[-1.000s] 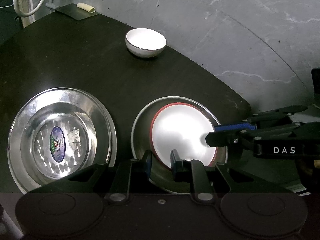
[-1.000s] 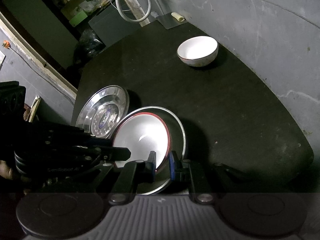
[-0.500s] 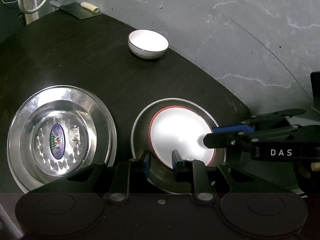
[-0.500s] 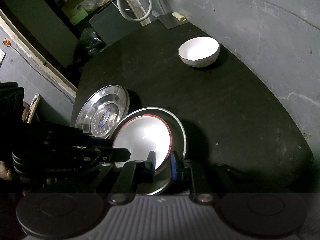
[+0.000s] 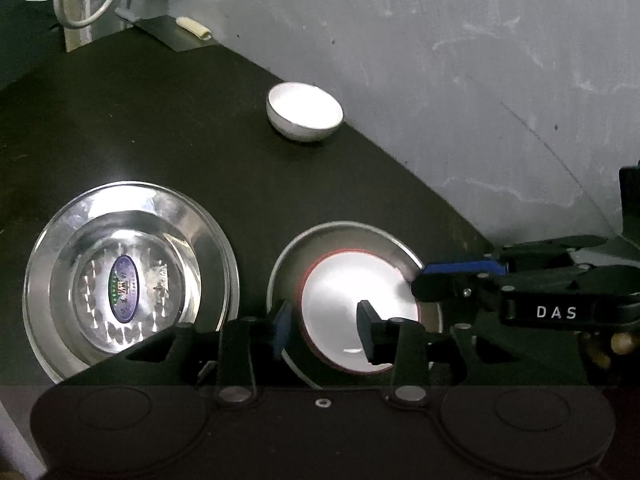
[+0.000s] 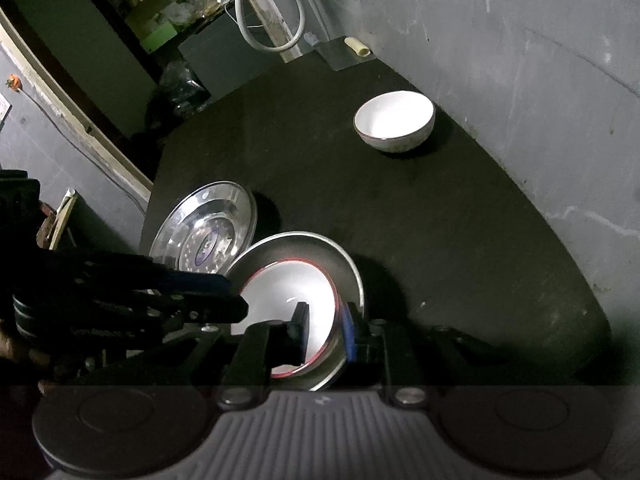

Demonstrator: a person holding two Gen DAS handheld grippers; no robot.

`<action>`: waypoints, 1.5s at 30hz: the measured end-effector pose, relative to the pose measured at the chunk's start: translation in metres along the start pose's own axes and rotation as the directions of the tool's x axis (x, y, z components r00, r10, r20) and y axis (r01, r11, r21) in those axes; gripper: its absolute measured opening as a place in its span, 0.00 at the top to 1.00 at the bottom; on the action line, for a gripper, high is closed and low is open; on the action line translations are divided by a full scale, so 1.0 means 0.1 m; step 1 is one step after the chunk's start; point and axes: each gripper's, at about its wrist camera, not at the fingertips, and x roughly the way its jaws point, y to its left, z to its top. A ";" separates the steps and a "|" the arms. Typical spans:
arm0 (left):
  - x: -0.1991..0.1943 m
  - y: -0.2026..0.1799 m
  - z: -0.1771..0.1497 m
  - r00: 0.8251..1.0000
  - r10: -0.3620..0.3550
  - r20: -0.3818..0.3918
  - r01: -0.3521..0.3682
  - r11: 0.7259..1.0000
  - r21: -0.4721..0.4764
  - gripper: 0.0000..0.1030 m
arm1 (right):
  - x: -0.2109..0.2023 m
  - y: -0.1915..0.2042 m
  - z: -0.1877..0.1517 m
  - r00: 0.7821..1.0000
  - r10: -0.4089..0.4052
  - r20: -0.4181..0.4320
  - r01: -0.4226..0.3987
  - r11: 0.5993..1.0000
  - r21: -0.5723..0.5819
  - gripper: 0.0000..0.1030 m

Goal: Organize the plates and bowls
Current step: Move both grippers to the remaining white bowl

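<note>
Roughly midway, judged from how things lay. Found, leftmost on the bench (image 5: 180, 152), a stickered steel plate (image 5: 128, 280) lying by itself, just beside the second steel plate (image 5: 344, 227) but not stacked with it. Found farther back, near the wall, a white bowl (image 5: 304, 112) standing alone, well apart from both tongs. Counted one nesting as made: saw the red-rimmed dish (image 5: 340, 292) resting inside the second steel plate. Reckoned as left to do the gathering of the stickered steel plate and the white bowl into that pile.

Saw the left tongs (image 5: 324, 332) low over the near-left edge of the pile, jaws opening, one pad outside the dish's rim and the other over its white inside. Had the rim between them, yet gripped nothing, with a gap on each side. Saw the right tongs (image 5: 418, 280) at the pile's right edge, straddling the rims of dish and plate together, jaws opening from a narrow gap. Made out, in the right wrist view, a sliver of white between the inner pad and the red rim, so took that hold as let go. Could not tell whether the outer pad touched the steel rim.
</note>
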 end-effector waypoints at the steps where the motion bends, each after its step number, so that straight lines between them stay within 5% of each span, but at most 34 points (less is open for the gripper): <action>1: -0.03 0.00 0.00 1.000 -0.002 0.010 0.002 1.000 -0.005 0.57 | -0.01 0.01 0.01 1.000 -0.004 0.001 0.004 1.000 -0.003 0.78; 7: -0.23 0.03 0.05 0.995 -0.015 0.096 0.018 0.999 -0.035 0.23 | -0.11 0.03 0.11 0.999 -0.037 0.021 0.037 0.999 -0.026 0.74; 12: -0.34 0.12 0.13 0.983 -0.016 0.182 0.030 0.997 -0.072 0.11 | -0.21 0.04 0.20 0.996 -0.077 0.034 0.078 0.996 -0.032 0.67; 16: -0.33 0.25 0.18 0.970 -0.012 0.242 0.043 0.992 -0.120 0.01 | -0.30 0.06 0.30 0.991 -0.125 0.041 0.127 0.990 -0.056 0.53; 26: -0.19 0.50 0.29 0.959 0.036 0.280 0.022 0.979 -0.201 0.01 | -0.31 0.09 0.51 0.979 -0.190 0.071 0.193 0.980 -0.048 0.03; 35: -0.13 0.68 0.46 0.944 0.085 0.320 -0.007 0.971 -0.238 0.01 | -0.29 0.03 0.69 0.990 -0.091 0.108 0.088 0.996 0.029 0.00; 45: -0.02 0.75 0.70 0.940 0.179 0.291 -0.107 0.964 -0.245 0.01 | -0.08 -0.18 0.74 0.977 -0.155 0.147 0.143 0.986 0.086 0.00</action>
